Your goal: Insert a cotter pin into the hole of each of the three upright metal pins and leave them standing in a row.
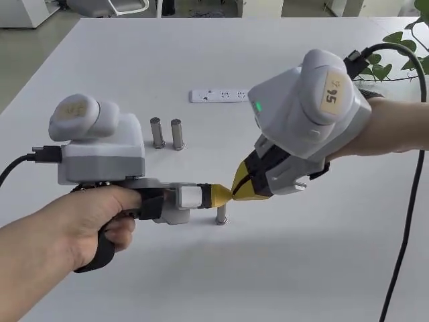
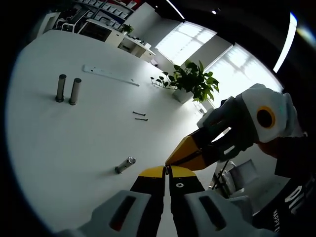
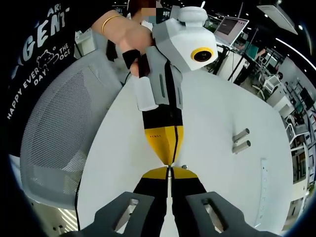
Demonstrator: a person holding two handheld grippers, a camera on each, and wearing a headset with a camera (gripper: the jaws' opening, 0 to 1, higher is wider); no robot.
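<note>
Two upright metal pins point(image 1: 157, 133) point(image 1: 177, 134) stand side by side at mid table. A third metal pin point(image 1: 220, 216) stands closer to me, right below the grippers. My left gripper point(image 1: 223, 194) and right gripper point(image 1: 234, 192) meet tip to tip just above that pin, both with jaws closed. In the right gripper view a thin sliver, apparently a cotter pin point(image 3: 168, 169), sits between the right gripper's tips point(image 3: 169, 172) and reaches the left gripper point(image 3: 169, 160). Two more cotter pins point(image 2: 139, 114) point(image 2: 141, 119) lie loose on the table.
A white power strip point(image 1: 219, 96) lies beyond the two pins. A potted plant point(image 1: 402, 47) stands at the table's far right edge. A black cable point(image 1: 409, 221) trails from the right gripper down the right side.
</note>
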